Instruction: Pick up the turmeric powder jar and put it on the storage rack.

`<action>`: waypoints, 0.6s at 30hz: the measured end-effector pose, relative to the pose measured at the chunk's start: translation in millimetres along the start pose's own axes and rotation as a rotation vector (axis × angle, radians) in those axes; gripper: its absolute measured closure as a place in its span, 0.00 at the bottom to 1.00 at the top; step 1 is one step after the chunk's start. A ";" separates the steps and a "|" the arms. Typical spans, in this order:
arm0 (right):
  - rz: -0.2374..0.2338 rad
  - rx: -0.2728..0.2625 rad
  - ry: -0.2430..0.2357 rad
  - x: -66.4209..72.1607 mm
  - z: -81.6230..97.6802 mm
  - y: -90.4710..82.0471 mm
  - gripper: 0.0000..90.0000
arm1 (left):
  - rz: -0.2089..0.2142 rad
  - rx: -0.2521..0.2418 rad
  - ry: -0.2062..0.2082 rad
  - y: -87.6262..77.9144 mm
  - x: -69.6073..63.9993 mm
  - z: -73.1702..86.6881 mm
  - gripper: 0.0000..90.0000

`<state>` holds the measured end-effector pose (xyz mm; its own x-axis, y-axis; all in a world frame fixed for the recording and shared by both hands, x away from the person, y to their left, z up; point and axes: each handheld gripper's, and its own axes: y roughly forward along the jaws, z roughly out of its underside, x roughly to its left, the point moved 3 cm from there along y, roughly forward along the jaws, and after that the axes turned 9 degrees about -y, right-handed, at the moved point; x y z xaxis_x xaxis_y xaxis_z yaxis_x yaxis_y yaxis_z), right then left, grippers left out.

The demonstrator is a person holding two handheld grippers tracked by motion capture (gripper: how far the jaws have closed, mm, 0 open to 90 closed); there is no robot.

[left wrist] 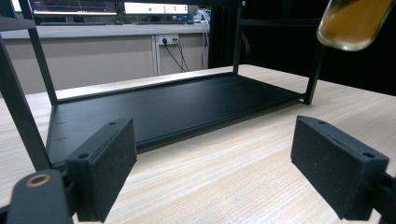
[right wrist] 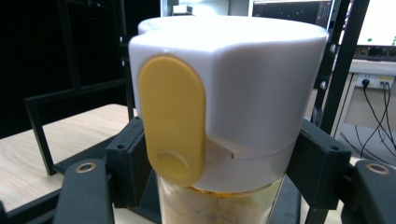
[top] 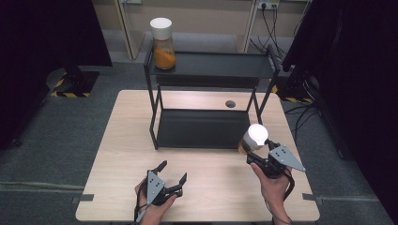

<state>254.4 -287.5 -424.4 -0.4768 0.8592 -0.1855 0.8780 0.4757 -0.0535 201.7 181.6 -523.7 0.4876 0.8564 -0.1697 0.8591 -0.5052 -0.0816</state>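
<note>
My light wooden desk [top: 122, 154] carries a black two-tier metal rack [top: 202, 126] toward its far edge; beside the rack's far side sits a round cable grommet [top: 230, 103]. A white-lidded jar of orange powder [top: 163, 44] stands at the top shelf's left end.

Black two-jaw left gripper [top: 173, 183] and right gripper [top: 253, 154], grey triangular plates, screwed rectangular pads, trailing cables

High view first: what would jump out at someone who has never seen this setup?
The white-lidded jar clamped in the right gripper, held above the table's right side beside the black two-tier rack. A second jar of orange contents stands on the rack's top shelf, left end. The left gripper rests open near the front edge.
</note>
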 end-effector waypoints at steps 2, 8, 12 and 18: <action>0.001 -0.009 -0.001 -0.9 -4.3 1.4 0.34 | 0.000 0.000 -0.001 0.0 0.0 -0.1 0.15; 0.005 -0.033 -0.008 -2.5 -16.2 4.2 0.34 | 0.000 0.001 0.001 0.2 0.0 -0.2 0.15; 0.007 -0.048 -0.012 -3.9 -23.8 6.2 0.34 | 0.000 0.002 0.001 0.2 0.0 -0.3 0.15; 0.010 -0.071 -0.021 -5.7 -34.6 7.1 0.34 | 0.000 0.002 0.000 0.2 0.0 -0.3 0.15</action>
<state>261.8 -282.5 -389.8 -0.4663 0.8603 -0.2060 0.8773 0.4797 0.0177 201.9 181.6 -523.5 0.4878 0.8563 -0.1695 0.8587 -0.5057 -0.0834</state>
